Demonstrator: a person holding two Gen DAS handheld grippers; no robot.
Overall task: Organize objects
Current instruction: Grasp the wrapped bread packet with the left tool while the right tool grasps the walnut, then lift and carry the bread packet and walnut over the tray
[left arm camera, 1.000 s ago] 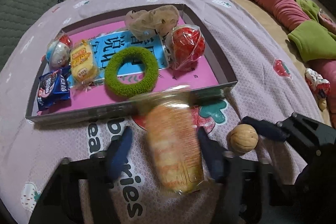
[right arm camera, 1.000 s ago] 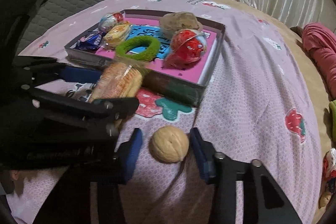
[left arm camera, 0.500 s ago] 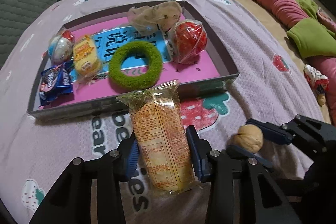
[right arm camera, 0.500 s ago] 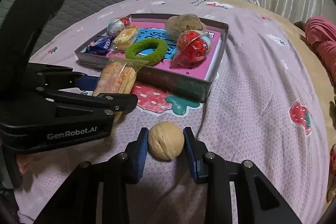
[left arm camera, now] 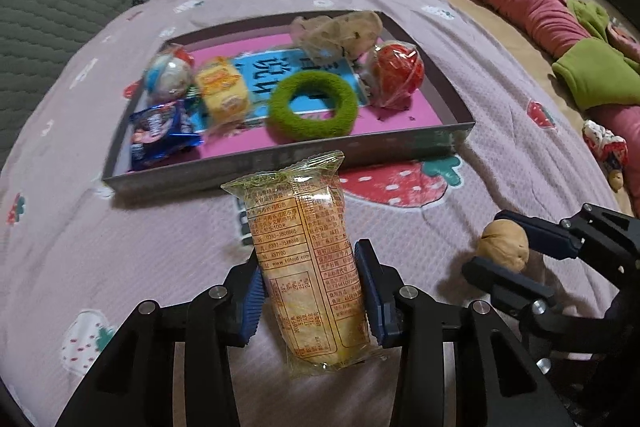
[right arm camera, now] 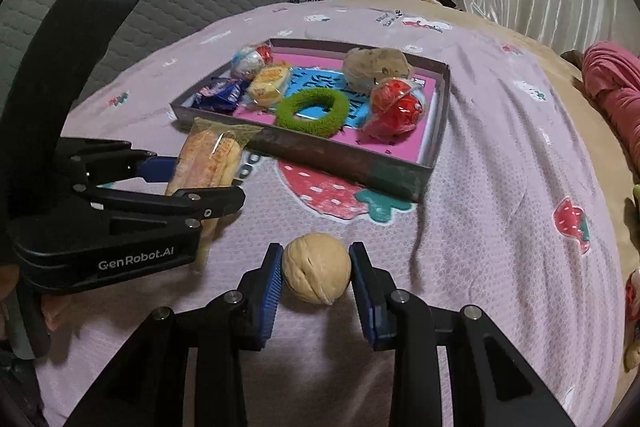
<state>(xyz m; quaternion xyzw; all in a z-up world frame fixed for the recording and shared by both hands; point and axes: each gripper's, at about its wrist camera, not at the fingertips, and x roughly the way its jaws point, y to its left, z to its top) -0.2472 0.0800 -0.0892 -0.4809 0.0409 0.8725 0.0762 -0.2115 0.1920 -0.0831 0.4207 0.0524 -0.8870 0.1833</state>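
Pinching the wrapped snack pack [left arm camera: 310, 267] in our left hand-held gripper [left arm camera: 310, 291], we held it before the tray [left arm camera: 280, 167]. Our right hand-held gripper [right arm camera: 316, 279] clamped the walnut [right arm camera: 316, 267] above the bed [right arm camera: 500, 227]

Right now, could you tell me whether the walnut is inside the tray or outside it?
Outside. The walnut sits between the right gripper pads, over the bedspread in front of the tray.
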